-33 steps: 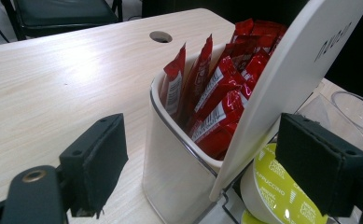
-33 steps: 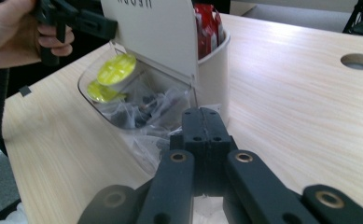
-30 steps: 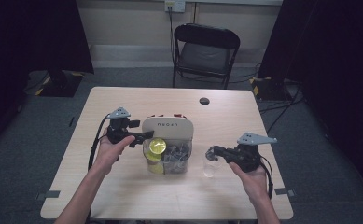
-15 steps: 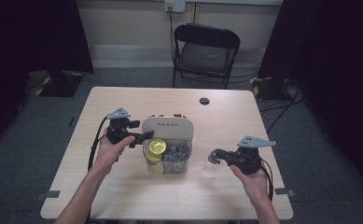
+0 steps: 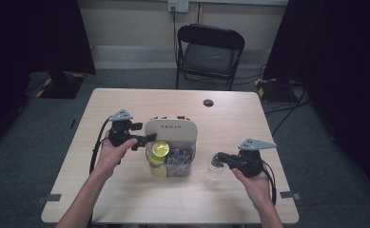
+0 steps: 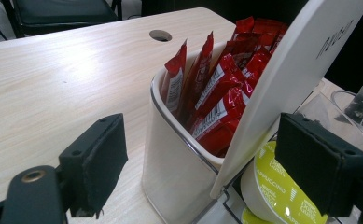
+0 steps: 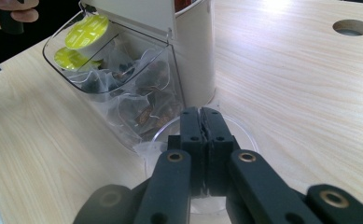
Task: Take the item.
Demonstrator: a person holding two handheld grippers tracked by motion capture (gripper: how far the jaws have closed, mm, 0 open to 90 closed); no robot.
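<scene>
Since the earlier high-view frames the right hand-held gripper (image 5: 219,160) has slid slightly toward six o'clock with the clear plastic cup (image 5: 214,169); the left hand-held gripper (image 5: 147,139) has kept its place.

A pale wood-grain worktop (image 5: 125,199) with a round cable hole (image 5: 208,102) stands on grey carpet; a black folding chair (image 5: 210,52) waits at twelve o'clock against a light wall, with dark curtains at either side.

Mid-worktop stands the white organiser (image 5: 170,130), its long axis running nine to three o'clock. Its clear front bin (image 5: 188,164) faces six o'clock. The cup stands upright just beside it at three o'clock, mouth up.

In the right gripper view the jaws are pressed fully together over the cup's rim (image 7: 244,127), and tea bags (image 7: 137,105) show inside the bin. The left gripper view shows open jaws with nothing between them, beside red sachets (image 6: 219,88) standing on end in the rear compartment, and a yellow-green capsule (image 6: 282,186) marked cappuccino.
</scene>
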